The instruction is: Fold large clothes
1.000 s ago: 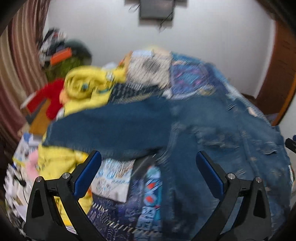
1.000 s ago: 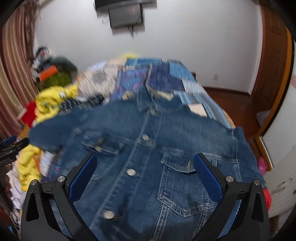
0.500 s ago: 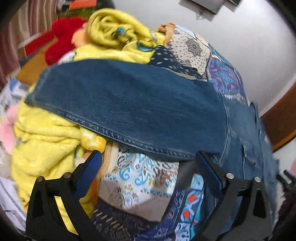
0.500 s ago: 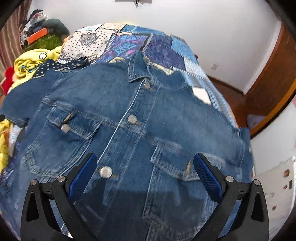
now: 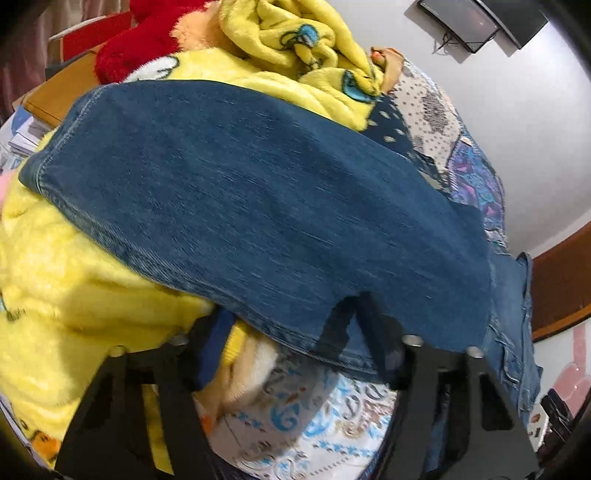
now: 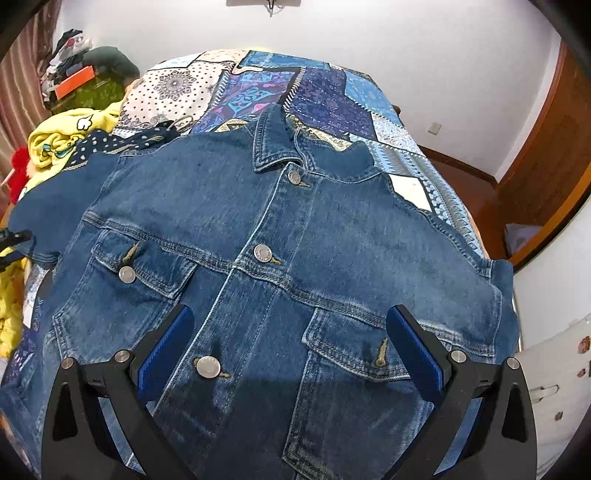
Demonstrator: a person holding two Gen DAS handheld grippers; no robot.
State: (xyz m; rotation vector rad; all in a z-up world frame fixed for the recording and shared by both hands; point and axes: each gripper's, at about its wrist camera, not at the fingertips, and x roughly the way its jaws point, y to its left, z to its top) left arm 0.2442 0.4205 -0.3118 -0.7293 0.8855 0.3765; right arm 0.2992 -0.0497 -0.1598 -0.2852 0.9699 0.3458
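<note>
Left fingers (image 5: pixel 210 347) apart under the denim jacket's (image 6: pixel 280 258) sleeve hem; right fingers (image 6: pixel 166 347) spread above its front

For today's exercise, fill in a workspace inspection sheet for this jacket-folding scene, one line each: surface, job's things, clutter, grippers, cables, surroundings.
Surface: bed under a patchwork quilt.
Job's things: denim jacket spread front-up, buttoned, collar toward the far wall; its sleeve lies over the yellow blanket.
Clutter: yellow blanket bunched along the bed's side; red plush item beyond it.
Grippers: left gripper at the sleeve's lower edge, which covers one finger, state unclear; right gripper open above the jacket front.
Cables: a cord hangs from the wall-mounted screen.
Surroundings: white wall, wooden door frame.
</note>
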